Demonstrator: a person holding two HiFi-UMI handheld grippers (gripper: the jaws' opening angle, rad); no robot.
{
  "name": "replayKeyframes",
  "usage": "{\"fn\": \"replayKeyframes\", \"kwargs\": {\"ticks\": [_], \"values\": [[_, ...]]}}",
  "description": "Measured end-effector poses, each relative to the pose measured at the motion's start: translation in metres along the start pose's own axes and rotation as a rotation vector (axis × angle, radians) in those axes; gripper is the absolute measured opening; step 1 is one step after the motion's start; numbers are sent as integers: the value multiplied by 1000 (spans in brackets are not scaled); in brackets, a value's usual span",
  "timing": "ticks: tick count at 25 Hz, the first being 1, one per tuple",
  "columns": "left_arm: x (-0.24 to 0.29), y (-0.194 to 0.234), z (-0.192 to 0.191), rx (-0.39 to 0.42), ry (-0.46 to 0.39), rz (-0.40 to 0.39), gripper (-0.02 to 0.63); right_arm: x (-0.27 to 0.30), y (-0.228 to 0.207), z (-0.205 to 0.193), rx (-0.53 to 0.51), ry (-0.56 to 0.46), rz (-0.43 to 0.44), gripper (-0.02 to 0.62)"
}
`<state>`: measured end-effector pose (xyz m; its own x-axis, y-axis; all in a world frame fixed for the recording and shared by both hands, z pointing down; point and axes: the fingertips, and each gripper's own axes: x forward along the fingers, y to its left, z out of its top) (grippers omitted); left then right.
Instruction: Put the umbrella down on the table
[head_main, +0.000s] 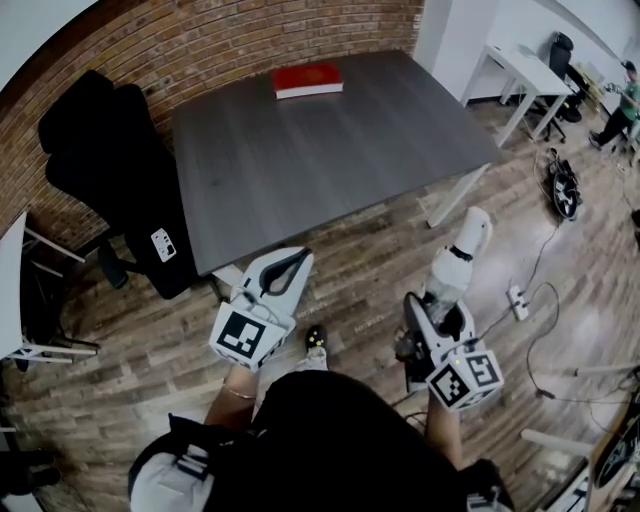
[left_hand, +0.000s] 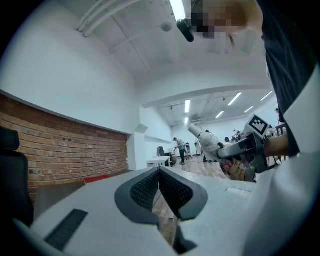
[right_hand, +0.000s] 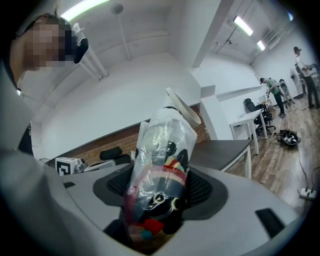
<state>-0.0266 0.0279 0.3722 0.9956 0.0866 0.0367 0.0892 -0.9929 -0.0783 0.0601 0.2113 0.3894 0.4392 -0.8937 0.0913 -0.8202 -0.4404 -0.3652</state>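
Observation:
The folded umbrella (head_main: 460, 255), wrapped in clear plastic with a white end, sticks forward out of my right gripper (head_main: 437, 305), whose jaws are shut on it. The right gripper view shows the umbrella (right_hand: 162, 150), dark with red and coloured bands, squeezed between the pads of the right gripper (right_hand: 162, 182). It hangs over the wooden floor, off the near right corner of the dark grey table (head_main: 330, 150). My left gripper (head_main: 290, 262) is shut with nothing in it, just short of the table's near edge. In the left gripper view its pads meet at the left gripper (left_hand: 159, 175), and the umbrella (left_hand: 205, 137) shows to the right.
A red book (head_main: 308, 79) lies at the table's far edge. A black office chair (head_main: 110, 170) stands left of the table by the brick wall. A power strip (head_main: 517, 300) and cables lie on the floor to the right. A white desk (head_main: 530, 75) stands behind.

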Motion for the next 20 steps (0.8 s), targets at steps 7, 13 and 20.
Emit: {"fn": "replayKeyframes", "kwargs": {"ticks": [7, 13, 20], "values": [[27, 39, -12, -53, -11, -10, -3, 39, -7, 10, -22, 18, -35, 290], [49, 66, -16, -62, -18, -21, -3, 66, -16, 15, -14, 15, -52, 290], [79, 99, -13, -48, -19, -36, -3, 107, -31, 28, -22, 8, -65, 290]]}}
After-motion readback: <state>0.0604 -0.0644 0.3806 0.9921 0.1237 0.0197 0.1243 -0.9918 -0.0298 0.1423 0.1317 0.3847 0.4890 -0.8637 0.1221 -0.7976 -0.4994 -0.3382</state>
